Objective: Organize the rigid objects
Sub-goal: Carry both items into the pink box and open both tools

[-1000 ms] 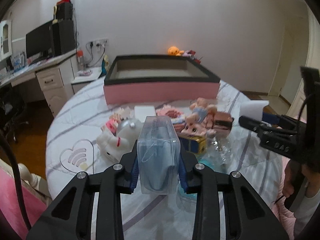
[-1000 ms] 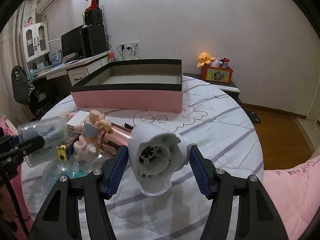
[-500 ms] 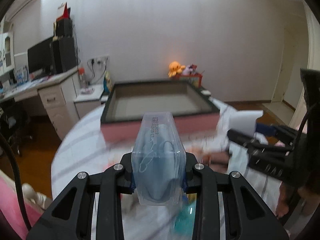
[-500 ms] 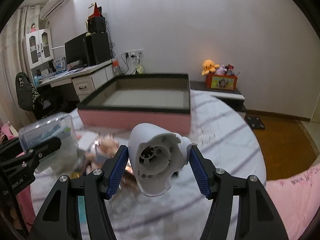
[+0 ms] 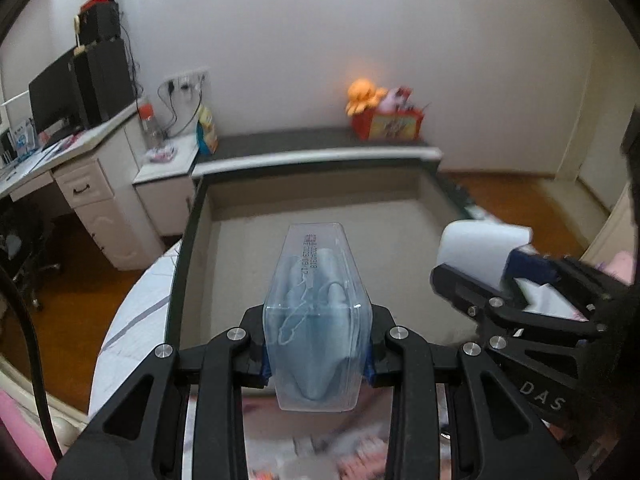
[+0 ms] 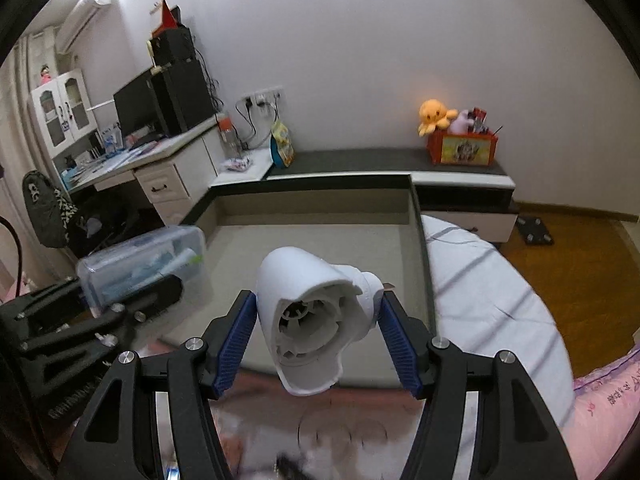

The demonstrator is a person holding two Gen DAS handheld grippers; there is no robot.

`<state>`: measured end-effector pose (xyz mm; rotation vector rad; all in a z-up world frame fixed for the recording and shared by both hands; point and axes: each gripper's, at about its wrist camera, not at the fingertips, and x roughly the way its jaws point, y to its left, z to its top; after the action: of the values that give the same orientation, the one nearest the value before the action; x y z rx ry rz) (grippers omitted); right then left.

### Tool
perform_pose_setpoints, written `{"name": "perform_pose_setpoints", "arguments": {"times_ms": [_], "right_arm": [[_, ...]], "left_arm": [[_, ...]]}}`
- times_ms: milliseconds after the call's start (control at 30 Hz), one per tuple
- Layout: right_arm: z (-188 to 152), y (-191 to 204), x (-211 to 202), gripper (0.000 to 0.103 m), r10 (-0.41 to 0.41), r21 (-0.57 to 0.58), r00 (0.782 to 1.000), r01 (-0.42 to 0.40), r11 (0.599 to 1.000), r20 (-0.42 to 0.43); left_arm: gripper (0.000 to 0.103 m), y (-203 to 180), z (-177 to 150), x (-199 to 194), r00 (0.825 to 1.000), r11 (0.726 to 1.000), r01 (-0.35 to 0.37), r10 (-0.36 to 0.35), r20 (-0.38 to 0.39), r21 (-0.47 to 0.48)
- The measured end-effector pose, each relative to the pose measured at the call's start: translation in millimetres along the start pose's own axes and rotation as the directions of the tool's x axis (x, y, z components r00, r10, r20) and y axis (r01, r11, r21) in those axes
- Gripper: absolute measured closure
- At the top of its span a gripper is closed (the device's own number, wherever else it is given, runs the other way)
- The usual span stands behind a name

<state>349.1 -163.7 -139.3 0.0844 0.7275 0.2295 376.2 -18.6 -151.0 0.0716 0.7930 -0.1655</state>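
My left gripper (image 5: 316,344) is shut on a clear plastic case of blue face masks (image 5: 316,304) and holds it above the big pink box with a dark rim (image 5: 188,236). The case also shows in the right wrist view (image 6: 140,264). My right gripper (image 6: 316,340) is shut on a white hair-dryer body (image 6: 312,316), held above the same box (image 6: 420,236) near its right side. The dryer also shows in the left wrist view (image 5: 480,248). The box floor below both is bare grey.
The box stands on a round bed with a white striped cover (image 6: 488,292). Blurred toys lie below my grippers at the near edge (image 5: 320,456). A desk with a monitor (image 6: 140,112) stands left; a low dark shelf with an orange plush (image 6: 436,114) runs behind.
Both grippers have risen and moved forward from above the toy pile to above the box, each still holding its object. The view now looks down into the box.
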Motion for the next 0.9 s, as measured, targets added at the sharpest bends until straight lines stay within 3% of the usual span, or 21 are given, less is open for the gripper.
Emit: {"name": "perform_pose_setpoints", "arguments": {"times_ms": [133,233,300,367,400,467,567,733,900], "right_arm": [[1.6,-4.1,34.5,0.039,-0.031,0.0,0.996,0.031,1.0,-0.079],[-1.5,-6.7,48.5,0.039,-0.023,0.0,0.992,0.024,1.0,-0.122],[-4.1,-8.0,52.3,0.038,-0.056,-0.014,0.99,0.054,0.998,-0.13],[-4.6,-9.0,49.2,0.035,-0.06,-0.008,0.99,0.06,0.998,-0.125],[-3.9,-9.9,46.1,0.033,-0.051,0.004,0.991,0.051,0.999,-0.123],[-4.1,-12.2,32.2,0.022,-0.041,0.023,0.995,0.043,0.999,-0.094],[-5.5,-9.4,1.7,0.019,-0.046,0.016,0.999,0.046,0.999,-0.023],[-22.8,6.0,-62.4,0.013,-0.02,-0.014,0.996,0.021,1.0,0.092],[-45.6,24.8,-132.0,0.013,-0.039,-0.044,0.974,0.05,0.998,0.223]], "left_arm": [[0.071,2.4,-2.7,32.3,0.997,1.0,-0.003,0.002,-0.083,-0.017],[0.069,-0.5,-4.2,36.9,0.996,1.0,-0.006,0.003,-0.091,-0.028],[0.066,-1.7,-4.3,36.1,0.995,0.999,-0.035,0.033,-0.091,-0.014],[0.056,-1.4,-6.3,29.0,0.995,0.998,-0.067,0.066,-0.078,-0.014],[0.053,-0.1,-6.7,22.8,0.996,0.997,-0.071,0.07,-0.062,-0.02],[0.037,4.8,-7.4,7.1,0.997,0.996,-0.074,0.073,-0.02,-0.042],[0.022,8.7,-13.2,-29.2,0.992,0.993,-0.1,0.104,0.066,-0.056],[0.013,2.4,-45.3,-113.4,0.959,0.987,-0.133,0.152,0.241,-0.091],[0.007,-9.5,-80.9,-176.1,0.919,0.981,-0.163,0.19,0.347,-0.105]]}}
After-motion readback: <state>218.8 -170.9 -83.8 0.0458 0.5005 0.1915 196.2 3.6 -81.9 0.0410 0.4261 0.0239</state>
